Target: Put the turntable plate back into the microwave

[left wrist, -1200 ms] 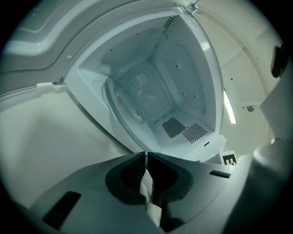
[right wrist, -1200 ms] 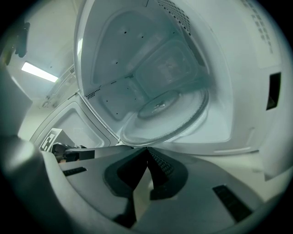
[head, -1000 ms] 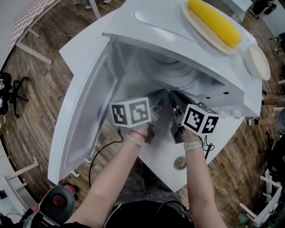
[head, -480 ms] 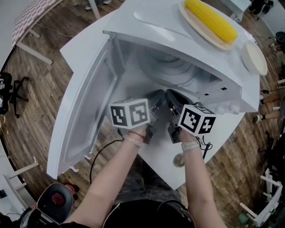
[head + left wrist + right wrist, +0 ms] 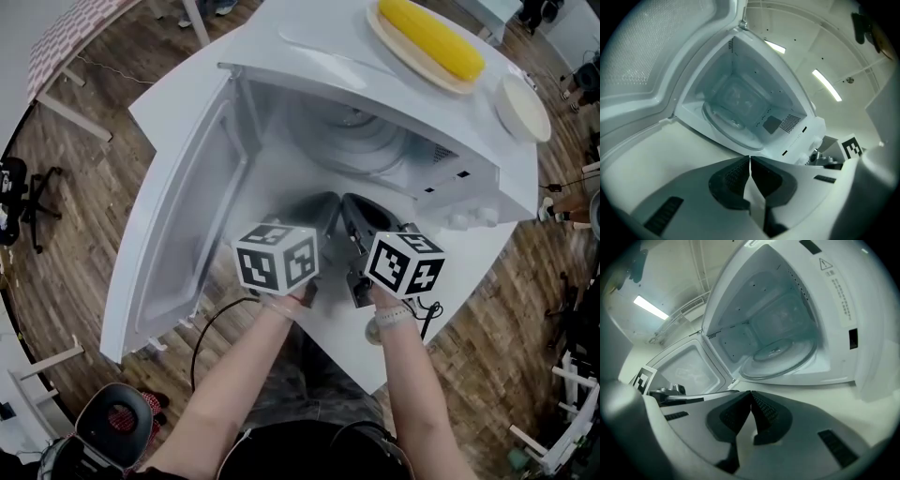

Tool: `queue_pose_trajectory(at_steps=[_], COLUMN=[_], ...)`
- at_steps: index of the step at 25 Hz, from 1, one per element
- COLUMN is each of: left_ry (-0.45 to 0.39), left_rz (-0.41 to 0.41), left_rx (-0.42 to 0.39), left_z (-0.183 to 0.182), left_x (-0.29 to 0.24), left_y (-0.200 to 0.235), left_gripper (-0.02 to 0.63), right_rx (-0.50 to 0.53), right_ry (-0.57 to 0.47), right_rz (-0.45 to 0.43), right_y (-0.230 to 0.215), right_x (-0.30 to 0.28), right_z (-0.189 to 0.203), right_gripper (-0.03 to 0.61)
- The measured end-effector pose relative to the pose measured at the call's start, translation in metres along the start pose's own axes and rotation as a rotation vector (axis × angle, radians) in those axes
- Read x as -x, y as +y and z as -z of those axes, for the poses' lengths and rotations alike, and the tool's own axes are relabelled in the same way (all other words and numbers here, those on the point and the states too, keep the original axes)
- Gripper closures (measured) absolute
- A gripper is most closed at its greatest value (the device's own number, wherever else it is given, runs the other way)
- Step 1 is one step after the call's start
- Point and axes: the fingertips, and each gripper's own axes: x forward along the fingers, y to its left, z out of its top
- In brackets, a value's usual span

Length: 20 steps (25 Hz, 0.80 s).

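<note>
A white microwave (image 5: 319, 47) sits on a white table (image 5: 164, 108), seen from above, with its door (image 5: 178, 244) swung fully open towards the left. The glass turntable plate (image 5: 361, 141) lies flat on the floor of the microwave's cavity; both gripper views also show it there, round and clear, inside the open cavity (image 5: 726, 123) (image 5: 780, 356). A person's two bare forearms reach in from the bottom edge, each hand holding a gripper topped by a cube with black and white square markers. The left gripper (image 5: 321, 214) and the right gripper (image 5: 361, 217) are side by side, close together, over the table just in front of the microwave's opening and outside the cavity. In the left gripper view its dark ribbed jaws are pressed together at the tips with nothing between them (image 5: 750, 159). The right gripper view shows the same: tips meeting, nothing held (image 5: 751, 393). On top of the microwave a yellow ear of corn (image 5: 429, 37) lies on a tan plate (image 5: 380, 28), and a small white dish (image 5: 521, 106) sits near it to the right. A black cable (image 5: 211, 323) hangs below the table's edge over a wooden floor (image 5: 84, 187).
</note>
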Motion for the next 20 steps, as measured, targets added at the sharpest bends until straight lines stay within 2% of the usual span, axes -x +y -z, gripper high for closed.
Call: queue_pose_trajectory(at_steps=[7, 20], left_ry=[-0.069, -0.152], left_rz=[-0.019, -0.047], left_rx=[-0.069, -0.194], left_z=[-0.004, -0.002], left_x=[0.016, 0.065], left_y=[-0.012, -0.041], left_gripper=[0.592, 0.6], right_rx=[0.063, 0.225], right_ry=[-0.071, -0.122], right_rz=[0.002, 0.006], right_y=[0.015, 0.06], right_x=[0.015, 0.052], right_z=[-0.007, 0.0], right_gripper=[0.558, 0.558])
